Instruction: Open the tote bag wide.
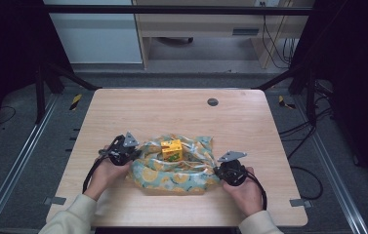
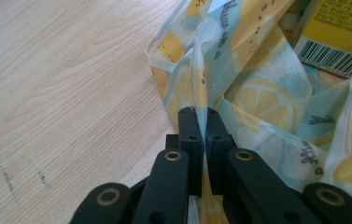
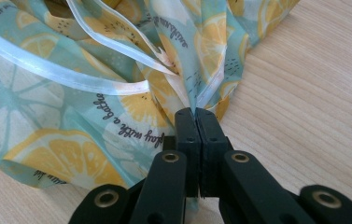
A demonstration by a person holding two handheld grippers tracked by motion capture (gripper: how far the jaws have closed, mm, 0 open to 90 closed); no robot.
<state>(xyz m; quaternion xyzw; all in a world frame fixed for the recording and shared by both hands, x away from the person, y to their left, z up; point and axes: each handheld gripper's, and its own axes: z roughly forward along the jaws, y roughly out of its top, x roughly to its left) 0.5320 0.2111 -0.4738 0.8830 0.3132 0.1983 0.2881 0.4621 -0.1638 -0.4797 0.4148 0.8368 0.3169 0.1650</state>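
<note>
A lemon-print cloth (image 1: 181, 171) in pale blue and yellow lies bunched near the table's front edge, with a small yellow box (image 1: 171, 149) standing on it. My left gripper (image 1: 133, 155) is shut on the cloth's left corner; the left gripper view has the fabric (image 2: 211, 74) pinched between the jaws at the left gripper (image 2: 201, 112), and the yellow box (image 2: 337, 32) with its barcode lies beyond. My right gripper (image 1: 217, 171) is shut on the cloth's right corner; in the right gripper view the folded fabric (image 3: 117, 93) rises from the closed tips of the right gripper (image 3: 195, 112).
The wooden table (image 1: 181, 112) has a round grey cap (image 1: 213, 102) at its back right. A black frame with rails surrounds the table. Cables trail from both grippers toward the person's sleeves at the front edge.
</note>
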